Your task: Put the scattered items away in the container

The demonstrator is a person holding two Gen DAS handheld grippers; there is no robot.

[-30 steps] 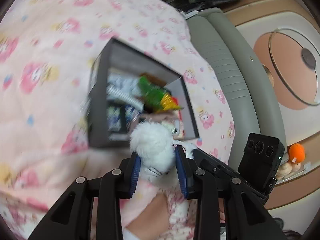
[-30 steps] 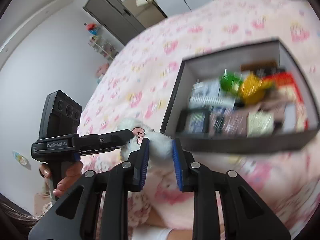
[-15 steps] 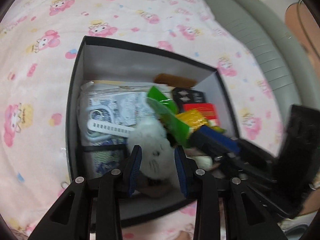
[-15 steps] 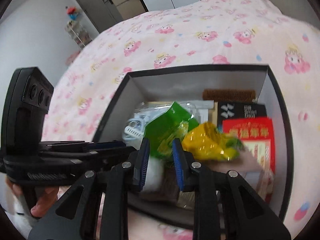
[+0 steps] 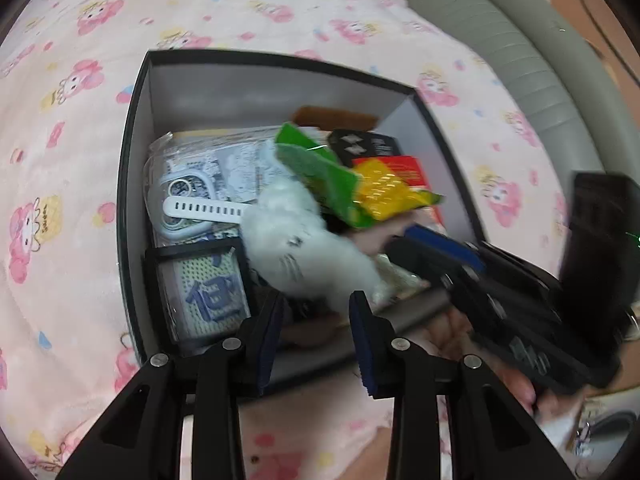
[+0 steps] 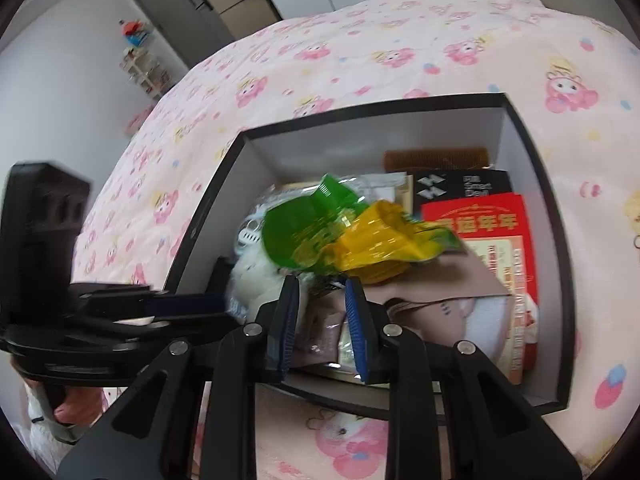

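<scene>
Hovering over the black box (image 5: 260,84) on the bed (image 5: 60,200), the left gripper (image 5: 316,308) and right gripper (image 6: 320,292) flank the white plush toy (image 5: 304,248). It is already inside among packets, likely a two-handed carry for something floppy. Both jaws stand part open (blurred) — grip cannot be told.

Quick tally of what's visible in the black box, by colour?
White: 2, the plush toy and the watch
Green/yellow: 1, the crinkly snack bag
Red: 1, the red packet
Black: 1, the black carton
Brown: 1, the comb
Total: 6, more partly hidden
</scene>
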